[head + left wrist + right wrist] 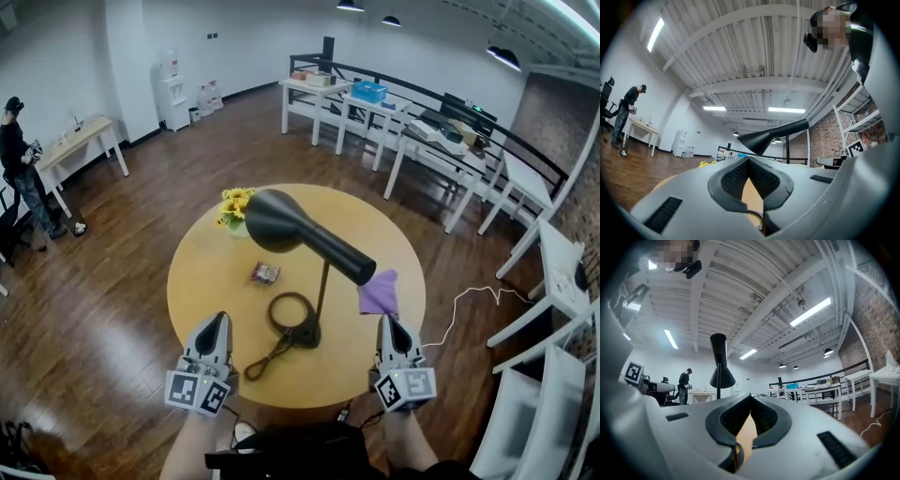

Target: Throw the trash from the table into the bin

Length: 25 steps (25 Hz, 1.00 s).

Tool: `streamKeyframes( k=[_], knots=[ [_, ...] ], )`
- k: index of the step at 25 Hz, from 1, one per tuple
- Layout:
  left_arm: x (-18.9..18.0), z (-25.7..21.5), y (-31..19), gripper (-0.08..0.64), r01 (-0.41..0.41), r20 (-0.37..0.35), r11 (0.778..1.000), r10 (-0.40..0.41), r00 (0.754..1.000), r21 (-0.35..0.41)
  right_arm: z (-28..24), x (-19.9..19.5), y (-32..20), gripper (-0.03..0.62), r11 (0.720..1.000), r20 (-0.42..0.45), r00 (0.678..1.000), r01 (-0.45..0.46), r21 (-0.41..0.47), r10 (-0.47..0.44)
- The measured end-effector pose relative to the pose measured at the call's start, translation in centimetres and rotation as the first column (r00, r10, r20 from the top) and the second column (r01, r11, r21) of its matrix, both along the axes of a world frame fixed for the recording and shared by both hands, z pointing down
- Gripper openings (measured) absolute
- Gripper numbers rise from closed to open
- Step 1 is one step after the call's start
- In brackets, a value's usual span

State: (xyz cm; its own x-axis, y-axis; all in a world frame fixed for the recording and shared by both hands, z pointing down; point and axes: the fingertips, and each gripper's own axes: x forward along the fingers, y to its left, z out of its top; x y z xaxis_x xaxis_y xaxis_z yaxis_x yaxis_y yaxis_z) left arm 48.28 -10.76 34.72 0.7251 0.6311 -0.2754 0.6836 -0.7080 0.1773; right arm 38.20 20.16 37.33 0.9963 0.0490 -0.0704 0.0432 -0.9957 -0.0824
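Hovers at the near rim of the desk (202, 281) with the left claw (217, 321) and right claw (387, 322) both pressed together, pinching nothing. Finds the trash lying ahead: a small wrapper (266, 273) mid-desk, a purple scrap (380, 292) just beyond the right claw. Risks clipping the lamp (300, 232) overhanging both pieces, or snagging its cord (272, 349) beside the left claw and toppling it. Shows no bin anywhere.
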Motion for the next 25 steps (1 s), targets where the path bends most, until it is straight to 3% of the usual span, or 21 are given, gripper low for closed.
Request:
streamKeyframes(
  k=[5,13,20,23,25],
  knots=[
    [-0.5,0.1,-0.9,0.001,0.041,-0.007,0.999,-0.041,0.999,0.005,0.4,0.5,-3.3,0.004,0.995,0.010,0.995,0.097,-0.025,-0.096],
    [-0.1,0.4,-5.5,0.000,0.089,0.008,0.996,-0.089,0.996,0.012,1.1,3.0,-11.3,0.005,0.965,0.049,0.966,0.258,-0.053,-0.255],
    [1.4,0.8,-10.9,0.000,0.113,0.023,0.993,-0.113,0.993,0.029,2.3,8.1,-19.1,0.005,0.921,0.122,0.921,0.381,-0.085,-0.369],
    [1.9,1.4,-13.2,0.000,0.090,0.044,0.995,-0.093,0.995,0.053,4.3,10.8,-22.4,0.005,0.911,0.188,0.905,0.403,-0.087,-0.382],
    [2.3,2.1,-14.6,0.036,0.068,0.070,0.995,-0.073,0.995,0.072,5.7,12.5,-24.3,0.005,0.913,0.225,0.901,0.398,-0.089,-0.371]
  ],
)
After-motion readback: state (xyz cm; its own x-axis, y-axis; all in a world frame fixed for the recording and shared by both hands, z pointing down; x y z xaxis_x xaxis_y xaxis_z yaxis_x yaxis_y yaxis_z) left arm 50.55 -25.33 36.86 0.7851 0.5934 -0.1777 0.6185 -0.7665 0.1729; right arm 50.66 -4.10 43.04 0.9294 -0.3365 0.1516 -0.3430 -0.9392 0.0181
